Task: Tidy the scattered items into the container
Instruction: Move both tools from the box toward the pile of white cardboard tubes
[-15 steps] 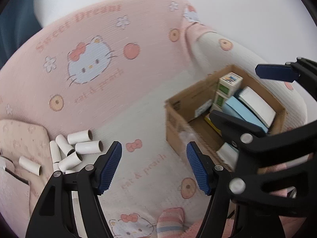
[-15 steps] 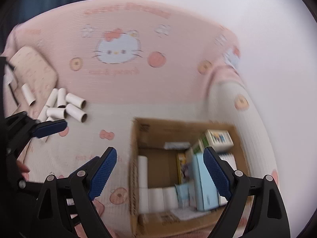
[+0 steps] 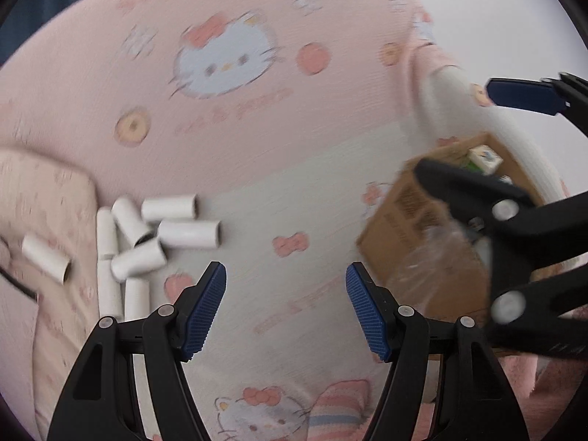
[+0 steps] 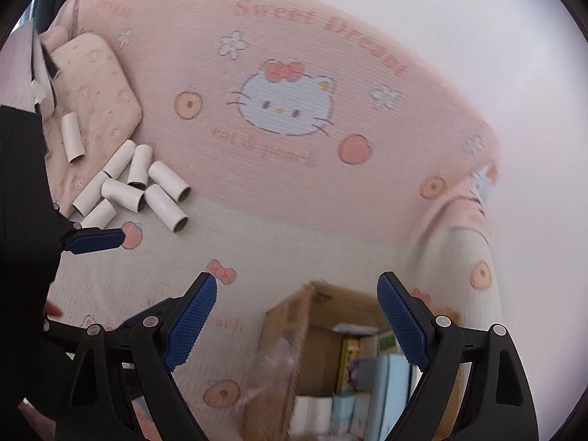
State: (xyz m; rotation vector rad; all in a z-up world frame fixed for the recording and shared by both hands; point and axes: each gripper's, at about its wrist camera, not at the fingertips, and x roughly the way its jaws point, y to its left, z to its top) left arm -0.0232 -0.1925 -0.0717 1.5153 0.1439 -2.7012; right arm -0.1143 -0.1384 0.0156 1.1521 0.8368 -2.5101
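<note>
Several white cardboard tubes (image 3: 172, 228) lie in a loose pile on the pink bedsheet, left of centre in the left wrist view and upper left in the right wrist view (image 4: 147, 187). A brown cardboard box (image 3: 422, 242) with small boxes and packets inside stands on the right; it also shows in the right wrist view (image 4: 323, 334) at the bottom. My left gripper (image 3: 286, 310) is open and empty, over bare sheet between the tubes and the box. My right gripper (image 4: 297, 325) is open and empty above the box's near edge.
A beige patterned pillow (image 4: 95, 84) lies beside the tubes, with one tube (image 4: 72, 137) on it. A white wall (image 4: 477, 36) rises behind the bed. The right gripper's black frame (image 3: 514, 220) crosses the box in the left wrist view.
Both grippers swung left and tilted up, away from the box. The tubes now sit nearer the left gripper, and the box has slid to the edges of both views.
</note>
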